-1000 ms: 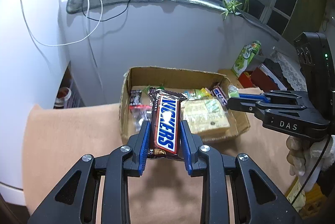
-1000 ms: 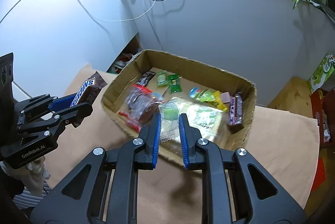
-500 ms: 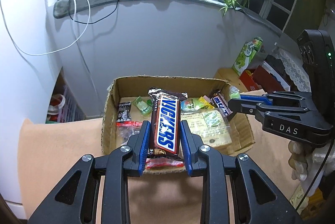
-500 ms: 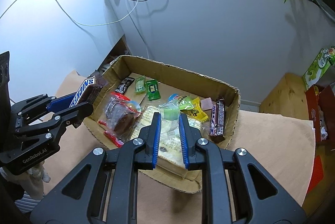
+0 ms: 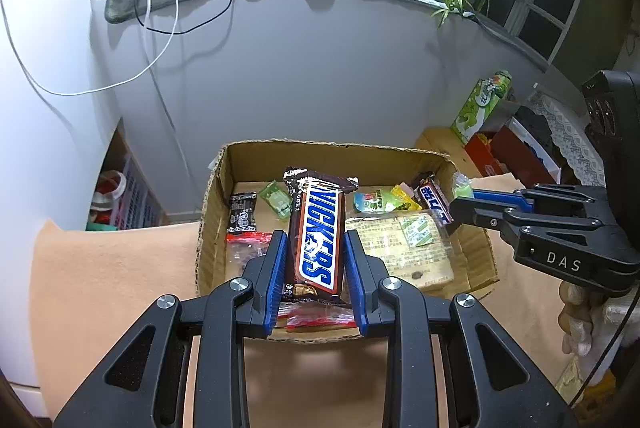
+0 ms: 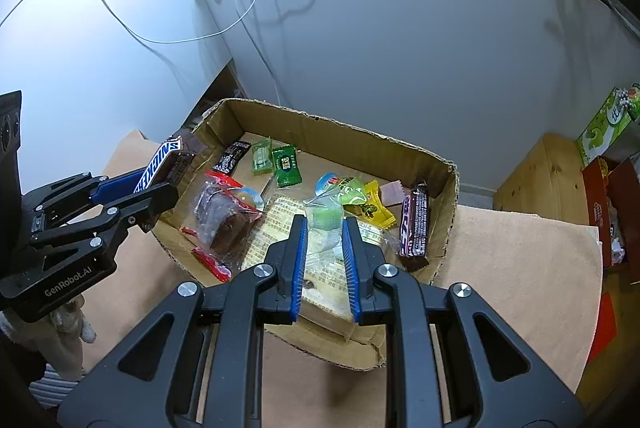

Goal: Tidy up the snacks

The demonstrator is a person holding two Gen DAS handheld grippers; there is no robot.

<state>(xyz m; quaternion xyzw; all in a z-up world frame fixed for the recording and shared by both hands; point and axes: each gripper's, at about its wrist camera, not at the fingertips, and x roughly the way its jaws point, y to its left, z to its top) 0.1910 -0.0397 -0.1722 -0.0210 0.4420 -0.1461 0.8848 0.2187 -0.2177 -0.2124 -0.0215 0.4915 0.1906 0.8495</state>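
Note:
My left gripper [image 5: 316, 248] is shut on a Snickers bar [image 5: 319, 232] and holds it over the near left part of an open cardboard box [image 5: 212, 212]. From the right wrist view the bar [image 6: 162, 164] hangs at the box's left rim [image 6: 320, 120]. My right gripper [image 6: 323, 228] is shut on a small clear packet with a green candy [image 6: 324, 216] over the middle of the box. It also shows in the left wrist view [image 5: 460, 200]. The box holds several snacks: a second Snickers [image 6: 414, 224], green sachets [image 6: 286, 164], a red-trimmed cake pack [image 6: 224, 220], a flat cracker pack [image 5: 400, 244].
The box sits on a tan cloth-covered table [image 6: 520, 268] near its far edge. A white cabinet [image 5: 48, 108] stands to the left. A wooden crate [image 6: 540, 168] and a green carton [image 5: 480, 104] stand to the right. White and black cables [image 5: 160, 8] hang from the windowsill.
Both grippers have moved forward toward the box while keeping their snacks. The Snickers bar now hangs over the box's near left part, and the candy packet is over its middle.

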